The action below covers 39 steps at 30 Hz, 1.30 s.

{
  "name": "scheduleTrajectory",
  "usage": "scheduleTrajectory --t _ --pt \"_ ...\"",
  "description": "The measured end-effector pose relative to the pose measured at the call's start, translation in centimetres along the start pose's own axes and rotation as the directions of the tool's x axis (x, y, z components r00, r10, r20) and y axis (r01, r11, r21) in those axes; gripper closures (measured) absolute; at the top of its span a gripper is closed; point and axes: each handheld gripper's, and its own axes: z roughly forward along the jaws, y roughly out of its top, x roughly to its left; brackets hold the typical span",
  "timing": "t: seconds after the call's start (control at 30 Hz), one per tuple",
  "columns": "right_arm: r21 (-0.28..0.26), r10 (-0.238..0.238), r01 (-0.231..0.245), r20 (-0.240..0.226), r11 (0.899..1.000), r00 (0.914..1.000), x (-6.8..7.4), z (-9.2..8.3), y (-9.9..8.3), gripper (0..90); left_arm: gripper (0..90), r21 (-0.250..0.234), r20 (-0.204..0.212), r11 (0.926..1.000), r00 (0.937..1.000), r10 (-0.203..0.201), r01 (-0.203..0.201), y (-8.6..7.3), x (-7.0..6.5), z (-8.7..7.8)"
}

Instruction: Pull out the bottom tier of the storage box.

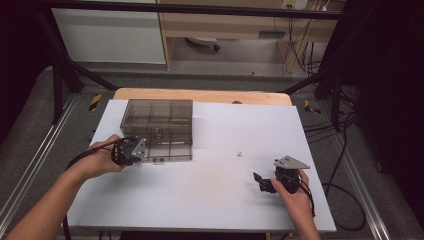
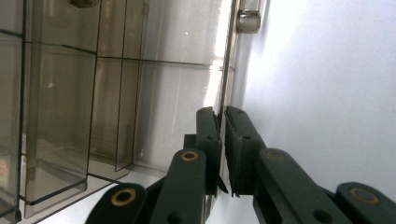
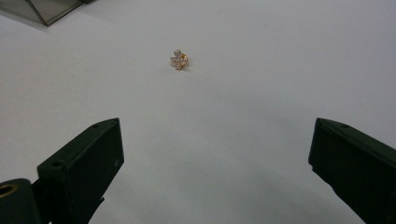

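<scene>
Pinching the front edge of the smoky transparent compartment box (image 2: 116,93), the left gripper (image 2: 223,140) has its jaws nearly together, with the thin lid rim (image 2: 227,84) caught between the pads; how firmly they press is hard to make out. In the high view the left gripper (image 1: 131,152) sits at the box's (image 1: 159,129) near left corner, its tips hidden behind the hand and plate. The box is tinted grey-brown, divided into cells, and cut off at the left gripper view's edges. The right gripper (image 3: 215,158) stands wide apart and empty above the white table (image 3: 261,70). Ahead of it lies a tiny gold, stone-set earring (image 3: 179,59), its detail too small to resolve, well apart from the box.
</scene>
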Motion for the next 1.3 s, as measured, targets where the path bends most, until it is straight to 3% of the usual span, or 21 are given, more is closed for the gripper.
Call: scheduleTrajectory --t 0.23,0.5,1.3 --pt "0.0 0.001 -0.001 0.0 1.0 1.0 0.0 0.0 0.0 3.9 84.9 0.002 0.028 0.9998 0.9994 -0.019 0.019 0.0 -0.2 -0.3" --pt "-0.002 0.001 -0.001 0.0 1.0 1.0 0.0 0.0 0.0 3.9 86.1 0.0 0.044 0.9999 0.9989 0.016 -0.016 0.0 -0.6 -0.6" --pt "-0.004 -0.001 0.001 -0.007 1.0 1.0 0.2 0.0 0.0 3.7 86.4 -0.025 0.079 0.9991 0.9962 0.035 -0.033 -1.0 -1.7 -1.3"
